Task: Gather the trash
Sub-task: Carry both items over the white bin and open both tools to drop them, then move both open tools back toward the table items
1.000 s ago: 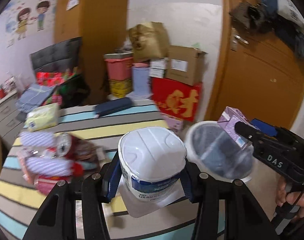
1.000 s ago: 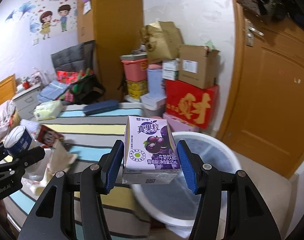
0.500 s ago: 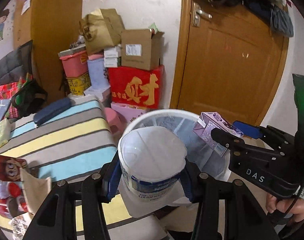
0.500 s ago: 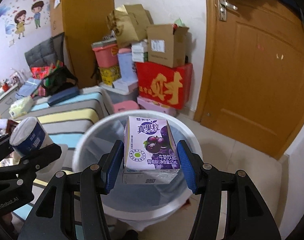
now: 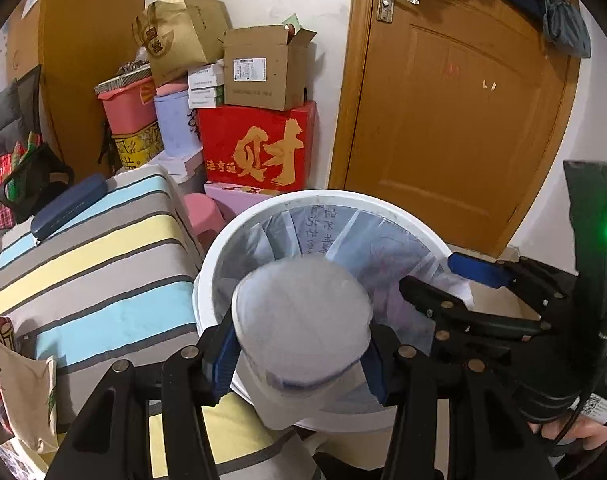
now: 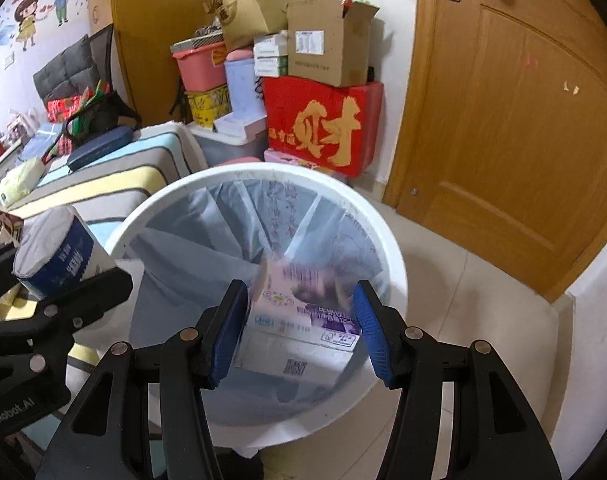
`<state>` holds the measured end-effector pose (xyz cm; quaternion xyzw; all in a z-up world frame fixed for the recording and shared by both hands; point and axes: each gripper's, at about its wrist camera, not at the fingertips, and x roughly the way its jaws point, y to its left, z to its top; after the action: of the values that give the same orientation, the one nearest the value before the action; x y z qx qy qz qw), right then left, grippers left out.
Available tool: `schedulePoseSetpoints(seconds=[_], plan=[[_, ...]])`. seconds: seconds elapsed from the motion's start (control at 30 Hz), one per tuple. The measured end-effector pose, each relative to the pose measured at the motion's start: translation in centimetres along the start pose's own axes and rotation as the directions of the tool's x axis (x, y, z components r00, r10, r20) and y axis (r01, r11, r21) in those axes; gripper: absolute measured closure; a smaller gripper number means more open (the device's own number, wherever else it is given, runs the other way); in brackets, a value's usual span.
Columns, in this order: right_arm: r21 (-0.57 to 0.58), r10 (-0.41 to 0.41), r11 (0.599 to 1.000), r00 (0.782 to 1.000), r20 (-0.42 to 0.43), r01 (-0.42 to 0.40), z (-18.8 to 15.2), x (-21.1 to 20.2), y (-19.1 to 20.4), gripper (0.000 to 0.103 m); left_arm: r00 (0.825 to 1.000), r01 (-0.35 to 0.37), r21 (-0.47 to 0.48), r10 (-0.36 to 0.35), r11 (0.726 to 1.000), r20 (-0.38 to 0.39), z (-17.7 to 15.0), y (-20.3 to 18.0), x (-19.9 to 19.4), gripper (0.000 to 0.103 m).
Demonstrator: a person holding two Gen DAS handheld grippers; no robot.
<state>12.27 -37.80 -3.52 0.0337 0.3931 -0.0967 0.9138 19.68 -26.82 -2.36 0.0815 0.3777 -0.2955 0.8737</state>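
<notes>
My left claw is clamping the white paper cup w/ blue band over the white round lined bin. Right claw is spread apart; blurred purple drink carton sitting betw. pads, inside bin.

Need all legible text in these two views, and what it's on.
"财": big gold character on the red box.
"IA.toboRneG" (mirrored): left gripper body.
Small gold characters beside "财": too small.
Purple drink carton: motion-blurred, unreadable.
Blue-and-white cup: unreadable.
Bin liner writing and cardboard box label: illegible.
</notes>
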Motion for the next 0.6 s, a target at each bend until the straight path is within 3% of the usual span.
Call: schedulePoseSetpoints(seconds=[0.07, 0.13, 0.6], plan=[[0.001, 0.000, 1.000, 1.000, 0.002, 0.000, 0.0, 0.1, 0.0, 0.046, 1.000, 0.004, -0.004, -0.004, 1.000, -0.001, 0.0, 0.2, 0.0, 0.036], [0.009, -0.014, 1.000, 1.000, 0.009, 0.014, -0.1, 0.0, -0.2, 0.041, 1.000, 0.002, -0.011, -0.002, 1.000, 0.010, 0.0, 0.3, -0.2, 0.036], [0.044, 0.002, 0.999, 0.996, 0.091, -0.006, 0.2, -2.8, 1.4, 0.041, 0.995, -0.058, -0.073, 0.063, 0.996, 0.075, -1.7, 3.6, -6.1, 0.036]])
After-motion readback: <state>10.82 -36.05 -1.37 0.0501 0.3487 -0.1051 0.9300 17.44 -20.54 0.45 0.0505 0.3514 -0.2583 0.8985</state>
